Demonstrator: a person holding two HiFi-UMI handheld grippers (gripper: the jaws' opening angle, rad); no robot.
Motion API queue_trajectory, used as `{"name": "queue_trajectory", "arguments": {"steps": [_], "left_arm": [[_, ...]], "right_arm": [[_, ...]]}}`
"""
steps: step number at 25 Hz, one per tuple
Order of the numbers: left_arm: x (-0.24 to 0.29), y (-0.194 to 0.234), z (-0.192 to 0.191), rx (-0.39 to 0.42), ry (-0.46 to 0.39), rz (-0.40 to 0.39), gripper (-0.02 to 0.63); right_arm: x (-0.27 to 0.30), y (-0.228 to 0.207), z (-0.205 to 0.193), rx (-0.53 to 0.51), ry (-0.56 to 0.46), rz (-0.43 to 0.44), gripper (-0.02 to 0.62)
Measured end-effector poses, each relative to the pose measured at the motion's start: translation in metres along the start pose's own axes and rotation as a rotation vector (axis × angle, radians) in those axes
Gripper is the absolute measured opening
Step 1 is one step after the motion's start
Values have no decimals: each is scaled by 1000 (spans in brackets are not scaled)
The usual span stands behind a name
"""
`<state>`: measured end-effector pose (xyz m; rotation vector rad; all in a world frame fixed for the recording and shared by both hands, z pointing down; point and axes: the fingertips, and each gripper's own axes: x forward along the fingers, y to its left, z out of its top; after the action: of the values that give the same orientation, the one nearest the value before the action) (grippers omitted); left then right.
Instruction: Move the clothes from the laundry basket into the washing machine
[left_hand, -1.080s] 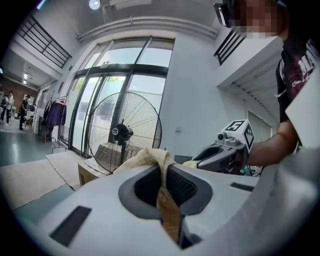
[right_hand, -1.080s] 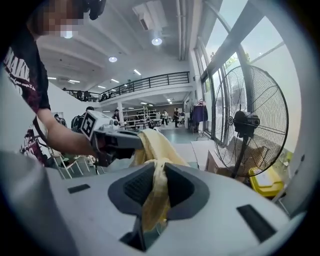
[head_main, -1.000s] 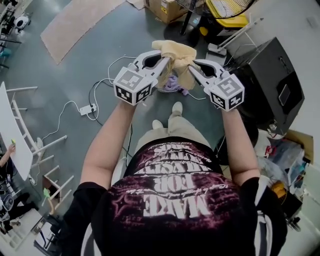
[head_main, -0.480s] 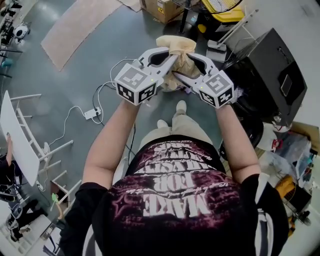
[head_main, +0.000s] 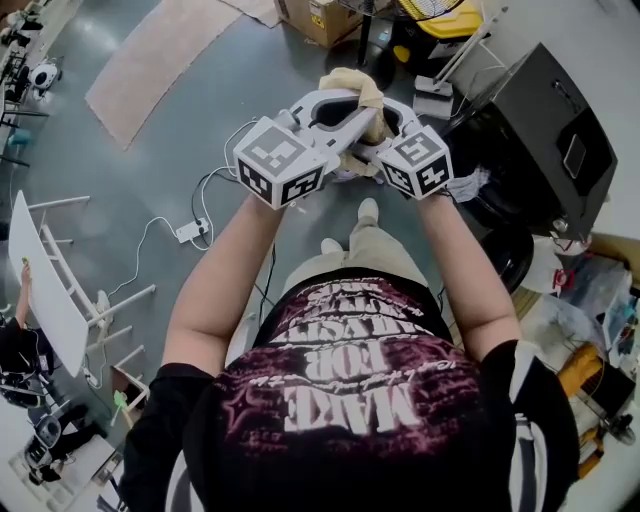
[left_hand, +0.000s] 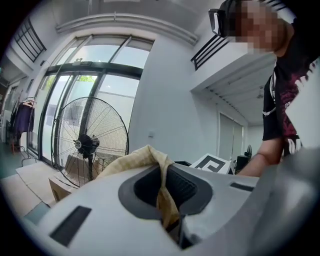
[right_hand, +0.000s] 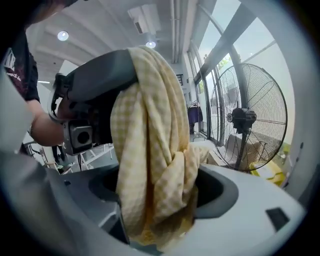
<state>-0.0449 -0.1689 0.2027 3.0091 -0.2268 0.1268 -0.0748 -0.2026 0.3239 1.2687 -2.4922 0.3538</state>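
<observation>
Left tongs (left_hand: 172, 220): the jaws are squeezed together on a thin fold of the yellow checked cloth (head_main: 352, 82). In my left gripper view the fold runs down the dark slot and disappears where the tips meet.

Right tongs (right_hand: 155, 232): my jaws have just been opening and now stand wide apart. A thick, twisted bunch of the cloth hangs down between them without either pad pressing on it.

Cloth: it sits at the upper middle of the head view, held up in the air between the two marker cubes. In my right gripper view its top is caught in the left tongs at the upper left. From there it drops as a knotted rope into the gap of the right tongs.

Hands: both forearms reach forward from the bottom of the head view, and the tongs meet close together at the cloth.

Around: a big standing fan (right_hand: 245, 120) is at the right of the right gripper view. A black box-like unit (head_main: 545, 130) is at the upper right of the head view, and a white power strip (head_main: 190, 230) lies on the grey floor at the left.
</observation>
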Motion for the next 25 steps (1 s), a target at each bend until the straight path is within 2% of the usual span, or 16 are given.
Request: {"name": "queue_trajectory", "arguments": {"steps": [1, 4, 6, 9, 14, 25], "left_arm": [[2, -4, 0, 2, 4, -11, 20], [6, -13, -4, -5, 13, -32, 21], [7, -15, -7, -10, 15, -35, 21], [8, -21, -11, -6, 16, -56, 21], [20, -40, -31, 19, 76, -95, 23], [74, -86, -74, -21, 177, -236, 183]], "right_arm": [[-1, 0, -2, 3, 0, -9, 383], [-4, 2, -11, 17, 26, -10, 186], [-7, 6, -18, 41, 49, 14, 140], [-19, 4, -27, 61, 58, 1, 121], [-54, -11, -56, 121, 79, -104, 114], [-160, -63, -109, 235, 71, -311, 110]]}}
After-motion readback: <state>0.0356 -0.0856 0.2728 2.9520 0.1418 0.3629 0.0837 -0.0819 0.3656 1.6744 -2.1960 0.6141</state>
